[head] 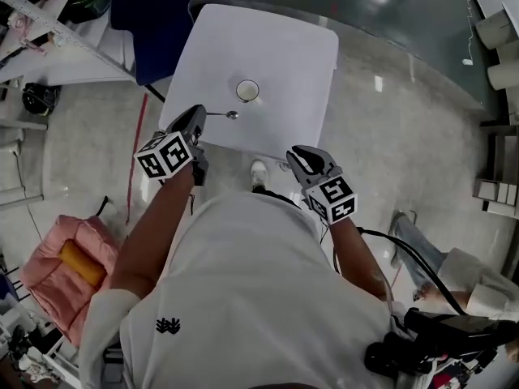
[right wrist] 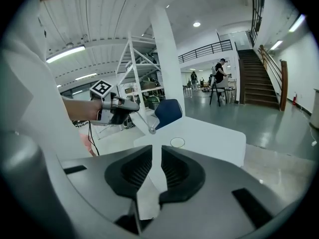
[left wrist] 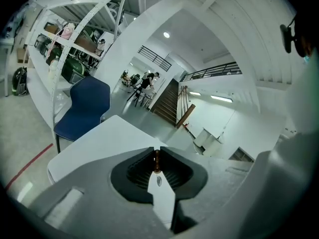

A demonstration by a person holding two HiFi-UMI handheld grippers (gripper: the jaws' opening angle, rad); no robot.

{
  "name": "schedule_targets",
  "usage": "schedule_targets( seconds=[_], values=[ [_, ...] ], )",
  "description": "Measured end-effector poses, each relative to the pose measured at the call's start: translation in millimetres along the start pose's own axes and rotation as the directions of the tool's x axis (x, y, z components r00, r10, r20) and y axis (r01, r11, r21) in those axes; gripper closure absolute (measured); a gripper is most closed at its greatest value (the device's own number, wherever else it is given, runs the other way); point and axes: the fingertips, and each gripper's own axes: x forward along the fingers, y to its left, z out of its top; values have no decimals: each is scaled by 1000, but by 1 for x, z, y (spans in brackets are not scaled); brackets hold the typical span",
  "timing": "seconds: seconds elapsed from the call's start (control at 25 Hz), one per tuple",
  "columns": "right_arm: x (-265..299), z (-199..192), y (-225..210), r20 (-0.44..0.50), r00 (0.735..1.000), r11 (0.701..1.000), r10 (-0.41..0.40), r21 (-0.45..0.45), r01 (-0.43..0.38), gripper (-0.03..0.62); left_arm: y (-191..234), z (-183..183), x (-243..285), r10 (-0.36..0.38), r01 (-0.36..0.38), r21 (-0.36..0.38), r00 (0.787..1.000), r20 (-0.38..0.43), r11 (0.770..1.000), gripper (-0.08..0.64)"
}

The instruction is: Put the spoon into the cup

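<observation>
Grey and empty, the right claw [head: 298,159] hangs short of the counter's [head: 284,63] near edge, its jaws a slit apart. Just beyond, over the near left corner, the left claw [head: 195,121] is clamped on the spoon [head: 220,114] by its handle. The spoon's bowl points along the edge, with the upright cup [head: 247,91] just past it towards the counter's middle, nearer the left hand.

White short-sleeved T-shirt [head: 243,298] with small dark emblem [head: 168,326]; grey left tongs [head: 199,115] and right tongs [head: 293,153], black-and-white marker cubes [head: 166,154].

spoon [head: 222,114] handle end hidden, cup [head: 247,91] interior indistinct
</observation>
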Motion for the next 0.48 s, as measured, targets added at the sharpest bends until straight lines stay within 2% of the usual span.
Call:
schedule_targets(
  seconds=[0.24,0.48],
  values=[
    [-1,-8,-60,-24,1000,999,-3,49,4,535,19,-6,81,90,-89,32,995,-47,996,515],
    [-2,-10,-88,-43,999,995,-22,97,26,537,53,-20,136,159,-153,57,980,-116,987,515]
  ],
)
